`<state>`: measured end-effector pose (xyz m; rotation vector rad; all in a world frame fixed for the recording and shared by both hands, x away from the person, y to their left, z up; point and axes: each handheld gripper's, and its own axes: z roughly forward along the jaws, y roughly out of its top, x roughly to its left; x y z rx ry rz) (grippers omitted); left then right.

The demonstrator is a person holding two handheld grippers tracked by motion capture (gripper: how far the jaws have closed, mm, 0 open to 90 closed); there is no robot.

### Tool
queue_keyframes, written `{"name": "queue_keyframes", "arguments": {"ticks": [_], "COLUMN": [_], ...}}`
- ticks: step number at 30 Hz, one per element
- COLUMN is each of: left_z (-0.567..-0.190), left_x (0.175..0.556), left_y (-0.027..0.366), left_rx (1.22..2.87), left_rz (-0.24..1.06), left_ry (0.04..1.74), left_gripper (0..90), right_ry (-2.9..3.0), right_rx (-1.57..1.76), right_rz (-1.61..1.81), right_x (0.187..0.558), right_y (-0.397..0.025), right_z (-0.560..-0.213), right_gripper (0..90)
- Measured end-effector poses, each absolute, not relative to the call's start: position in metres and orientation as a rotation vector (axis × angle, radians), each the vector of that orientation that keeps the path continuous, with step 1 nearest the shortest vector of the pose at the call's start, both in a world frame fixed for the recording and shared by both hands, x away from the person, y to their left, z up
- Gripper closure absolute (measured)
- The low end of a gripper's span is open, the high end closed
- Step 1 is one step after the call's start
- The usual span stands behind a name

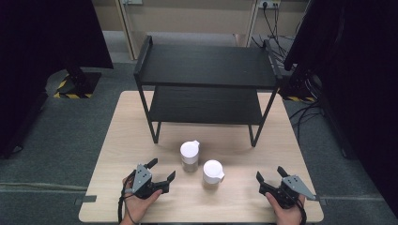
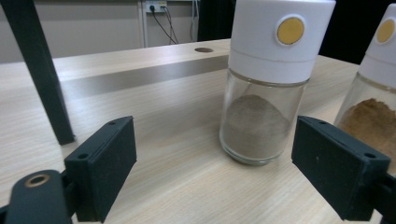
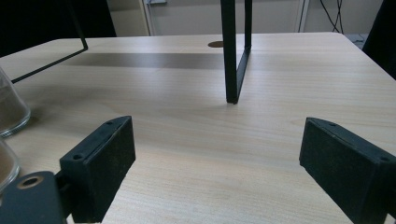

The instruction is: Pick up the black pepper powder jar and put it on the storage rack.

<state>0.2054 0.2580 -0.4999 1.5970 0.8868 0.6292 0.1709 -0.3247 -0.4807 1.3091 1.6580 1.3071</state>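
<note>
On a light wooden table [image 1: 122, 154], toward the near edge: two glass spice jars with white caps, upright and near each other without touching. Farther jar [image 1: 189, 156] holding grey-brown powder, nearer jar [image 1: 212, 174] to its right holding a tanner, more orange powder. Behind both, standing on the far half of the table, a black two-tier metal shelf [image 1: 206, 65] with bare boards on both levels. At lower left, left gripper [image 1: 159, 172] held in the person's left hand [image 1: 138, 204], jaws spread wide and clamping nothing, pointed toward the jars and well short of them. At lower right, right gripper [image 1: 272, 176] in the right hand [image 1: 286, 213], jaws likewise parted with bare tabletop between them, apart from the nearer jar. From the left gripper view: grey-powder jar [image 2: 264, 84] close ahead and just inside the right-hand jaw, a round yellow dot on the side of its cap; second jar [image 2: 373, 93] cut off at the frame's right edge, same yellow dot; one black shelf leg [image 2: 44, 79] at left. From the right gripper view: a shelf leg [image 3: 233, 56] planted straight ahead, and at the left edge slivers of both jars — one glass base [image 3: 11, 112] farther, another [image 3: 5, 165] nearer. Around the table, grey carpet, dark curtains, and loose cables at upper right.
</note>
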Motion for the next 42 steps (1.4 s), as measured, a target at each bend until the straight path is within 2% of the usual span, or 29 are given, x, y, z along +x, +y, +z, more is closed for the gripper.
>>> {"name": "queue_keyframes", "arguments": {"ticks": [28,42], "left_z": [-0.476,-0.473], "left_x": [0.237,0.250], "left_y": [0.227,0.217], "left_rx": [1.609,1.617], "left_rz": [0.627,0.608], "left_ry": [0.750,0.729], "left_gripper": [14.3,19.3], "right_ry": [1.666,1.669], "right_rx": [1.325,1.328], "right_rz": [1.296,1.296], "right_x": [0.173,0.174], "right_y": [-0.324,-0.324], "right_z": [-0.478,-0.478], "right_gripper": [10.6,10.6]}}
